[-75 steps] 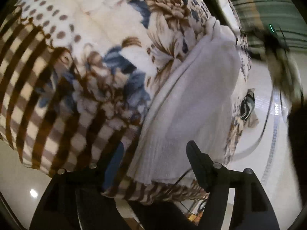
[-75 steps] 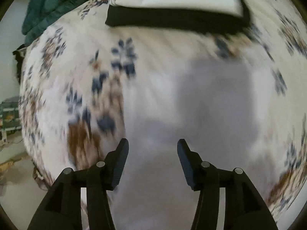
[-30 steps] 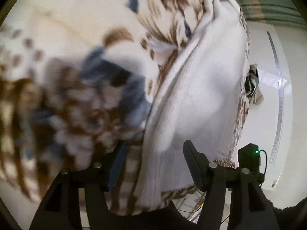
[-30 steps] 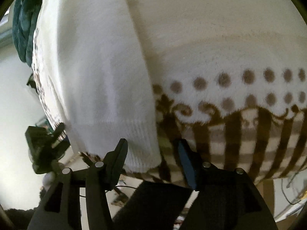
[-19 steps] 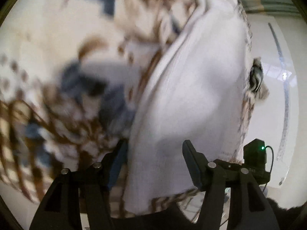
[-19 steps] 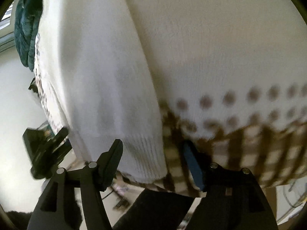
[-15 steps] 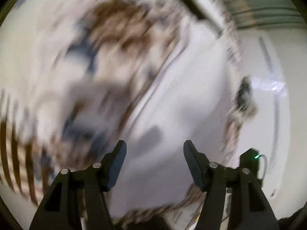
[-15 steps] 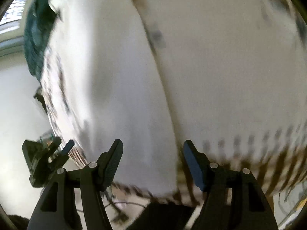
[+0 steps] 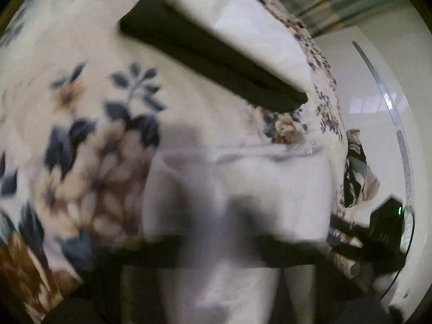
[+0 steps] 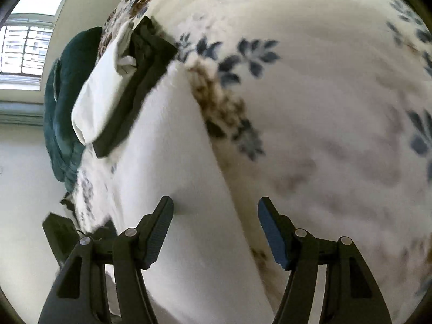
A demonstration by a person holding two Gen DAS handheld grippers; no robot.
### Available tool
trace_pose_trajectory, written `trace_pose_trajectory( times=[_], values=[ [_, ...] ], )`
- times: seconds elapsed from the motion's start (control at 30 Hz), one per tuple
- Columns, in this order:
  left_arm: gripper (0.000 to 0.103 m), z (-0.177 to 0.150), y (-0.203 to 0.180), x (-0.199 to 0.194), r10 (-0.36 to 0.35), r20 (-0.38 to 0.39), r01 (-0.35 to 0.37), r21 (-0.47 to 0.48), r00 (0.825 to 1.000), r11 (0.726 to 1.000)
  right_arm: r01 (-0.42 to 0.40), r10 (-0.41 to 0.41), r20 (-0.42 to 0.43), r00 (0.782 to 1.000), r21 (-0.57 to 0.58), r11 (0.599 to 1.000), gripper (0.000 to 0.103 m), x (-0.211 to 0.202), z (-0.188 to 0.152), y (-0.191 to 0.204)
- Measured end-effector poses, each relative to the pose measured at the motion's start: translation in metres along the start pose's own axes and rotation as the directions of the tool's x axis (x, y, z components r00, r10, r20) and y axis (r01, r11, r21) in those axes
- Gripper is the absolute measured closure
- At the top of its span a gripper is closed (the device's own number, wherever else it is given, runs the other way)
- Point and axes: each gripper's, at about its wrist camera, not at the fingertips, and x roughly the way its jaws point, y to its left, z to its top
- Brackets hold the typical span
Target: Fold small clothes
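While wide apart, right tool (image 10: 215,225) over white garment (image 10: 172,178) edge.

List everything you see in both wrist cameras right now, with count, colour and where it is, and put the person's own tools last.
white knit garment: one, white, spread on the bedspread, running under the right tool.
floral bedspread: one, cream with blue and brown flowers, covering the bed.
black folded item: one, black, lying on the bedspread beyond the white garment.
cream folded item: one, off-white, stacked on the black item.
teal bedding: one bundle, dark teal, at the far edge of the bed under the window.
window: one, bright, on the far wall.
patterned cloth: one, dark and light, beside the bed.
right tool: one, black, open above the white garment.
left tool: too blurred to read.
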Motion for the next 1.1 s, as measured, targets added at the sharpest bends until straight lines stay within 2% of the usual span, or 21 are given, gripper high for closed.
trace_pose_trajectory(
  times=[0.03, 0.07, 0.1, 0.13, 0.17, 0.27, 0.37, 0.4, 0.5, 0.53, 0.57, 0.6, 0.63, 0.67, 0.73, 0.77, 0.8, 0.83, 0.93, 1.0, 1.1],
  values=[
    [0.098, 0.0, -0.002, -0.007, -0.01, 0.03, 0.01, 0.018, 0.999, 1.0, -0.003, 0.003, 0.003, 1.0, -0.008, 1.0, 0.052, 0.003, 0.003, 0.005],
    [0.098, 0.0, -0.002, -0.016, -0.016, 0.065, 0.015, 0.019, 0.998, 1.0, -0.007, 0.007, 0.005, 1.0, -0.021, 1.0, 0.075, 0.011, 0.0, 0.012],
    [0.098, 0.001, -0.001, -0.024, -0.022, 0.089, 0.021, 0.007, 0.996, 1.0, 0.014, -0.014, 0.0, 1.0, -0.04, 0.999, 0.082, 0.017, 0.002, 0.017],
    [0.098, 0.005, 0.004, -0.03, -0.038, 0.106, 0.039, -0.012, 0.994, 0.999, 0.027, -0.027, 0.008, 1.0, -0.056, 0.998, 0.088, 0.019, 0.004, 0.019],
    [0.098, 0.006, 0.01, -0.036, -0.024, 0.116, 0.028, -0.029, 0.993, 0.999, 0.038, -0.036, 0.022, 0.999, -0.073, 0.997, 0.092, 0.019, 0.005, 0.021],
    [0.098, 0.013, 0.033, -0.025, 0.013, 0.089, -0.006, -0.075, 0.996, 0.997, 0.089, -0.087, 0.031, 0.996, -0.081, 0.993, 0.094, 0.036, 0.017, 0.025],
    [0.097, 0.016, 0.047, -0.004, 0.014, 0.021, -0.012, -0.094, 1.0, 0.996, 0.137, -0.137, 0.011, 0.991, -0.083, 0.987, 0.094, 0.04, 0.019, 0.021],
    [0.097, 0.016, 0.049, 0.0, -0.01, 0.007, 0.01, -0.11, 1.0, 0.994, 0.138, -0.139, -0.012, 0.99, -0.084, 0.987, 0.094, 0.041, 0.02, 0.023],
    [0.085, 0.012, 0.04, -0.011, -0.077, -0.013, 0.075, -0.11, 0.997, 0.991, 0.088, -0.094, -0.072, 0.993, -0.078, 0.993, 0.083, 0.031, 0.014, 0.026],
    [0.073, 0.008, 0.036, -0.019, -0.106, -0.011, 0.104, -0.103, 0.994, 0.989, 0.061, -0.068, -0.096, 0.993, -0.076, 0.995, 0.073, 0.023, 0.007, 0.025],
    [0.056, 0.0, 0.031, -0.034, -0.146, 0.003, 0.146, -0.091, 0.989, 0.985, 0.029, -0.037, -0.119, 0.992, -0.071, 0.997, 0.058, 0.017, -0.002, 0.024],
    [0.05, -0.007, 0.028, -0.045, -0.155, 0.013, 0.156, -0.085, 0.988, 0.984, 0.001, -0.01, -0.144, 0.99, -0.066, 0.998, 0.052, 0.008, -0.015, 0.022],
    [0.049, -0.018, 0.025, -0.059, -0.177, 0.022, 0.178, -0.082, 0.984, 0.981, -0.015, 0.005, -0.169, 0.986, -0.062, 0.998, 0.047, -0.003, -0.032, 0.018],
    [0.048, -0.033, 0.025, -0.076, -0.209, 0.017, 0.21, -0.082, 0.978, 0.974, -0.025, 0.013, -0.2, 0.98, -0.058, 0.998, 0.046, -0.014, -0.056, 0.012],
    [0.048, -0.063, 0.027, -0.1, -0.213, -0.004, 0.212, -0.089, 0.977, 0.973, -0.011, -0.003, -0.257, 0.966, -0.053, 0.999, 0.045, -0.028, -0.098, -0.002],
    [0.046, -0.089, 0.03, -0.118, -0.207, -0.025, 0.204, -0.088, 0.978, 0.975, 0.0, -0.013, -0.289, 0.957, -0.043, 0.999, 0.043, -0.033, -0.121, -0.012],
    [0.043, -0.101, 0.033, -0.124, -0.191, -0.036, 0.187, -0.089, 0.981, 0.978, 0.017, -0.025, -0.326, 0.945, -0.028, 0.999, 0.043, -0.035, -0.149, -0.024],
    [0.04, -0.131, 0.04, -0.136, -0.156, -0.068, 0.149, -0.096, 0.985, 0.984, 0.038, -0.039, -0.361, 0.932, -0.011, 0.999, 0.043, -0.036, -0.176, -0.037],
    [0.039, -0.199, 0.063, -0.144, -0.105, -0.18, 0.075, -0.167, 0.978, 0.983, 0.089, -0.049, -0.45, 0.892, 0.068, 0.994, 0.043, -0.028, -0.246, -0.077],
    [0.039, -0.242, 0.083, -0.139, -0.09, -0.251, 0.029, -0.238, 0.964, 0.971, 0.123, -0.041, -0.484, 0.874, 0.138, 0.983, 0.043, -0.018, -0.285, -0.103],
    [0.039, -0.284, 0.094, -0.123, -0.104, -0.317, 0.011, -0.282, 0.943, 0.959, 0.103, 0.005, -0.494, 0.87, 0.192, 0.976, 0.043, -0.001, -0.322, -0.123]
  ],
)
